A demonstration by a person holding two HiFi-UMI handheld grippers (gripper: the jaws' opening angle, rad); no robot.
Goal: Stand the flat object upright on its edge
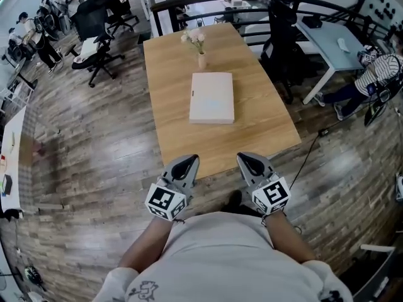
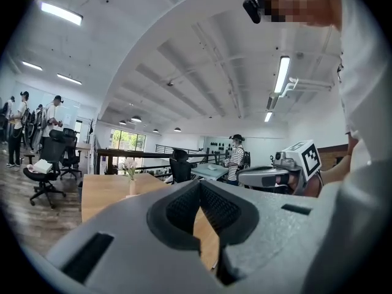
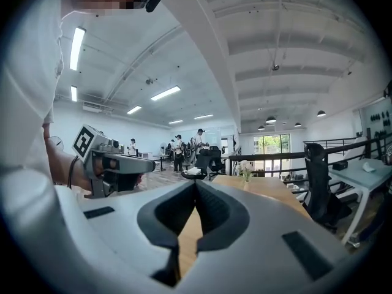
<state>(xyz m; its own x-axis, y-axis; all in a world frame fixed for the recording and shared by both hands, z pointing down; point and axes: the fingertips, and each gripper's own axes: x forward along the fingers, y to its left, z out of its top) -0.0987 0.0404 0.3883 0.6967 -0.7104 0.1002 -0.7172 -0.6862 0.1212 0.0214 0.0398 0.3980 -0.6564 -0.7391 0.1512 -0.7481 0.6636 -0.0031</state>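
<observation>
**Desk:** Start with the head view. Where is the piece?

**Me:** I see the flat object (image 1: 212,97), a pale slim box, lying flat on the wooden table (image 1: 167,80), about mid-top. A small vase (image 1: 201,56) of flowers stands just past its far edge, apart from it. My left gripper (image 1: 187,160) and right gripper (image 1: 248,158) hover side by side at the table's near edge, well short of the box and touching nothing. Black office chairs (image 1: 94,24) stand on the plank floor off to the left.

**Desk:** And the left gripper view?

**Me:** I look straight along the left gripper's jaws. They are clenched, tips meeting, with nothing between them. Beyond them I see the tabletop and the vase standing on it. The right gripper floats at my right with its marker cube showing, clear of the table. A person in a striped shirt (image 2: 236,158) stands far back by a light desk (image 2: 208,171).

**Desk:** Right gripper view?

**Me:** Much the same. The right gripper's jaws are pressed together and hold nothing. The left gripper shows to the left, level with mine and apart from it. The tabletop runs ahead with the vase on it, and a black chair (image 3: 318,179) stands at the table's right side.
</observation>
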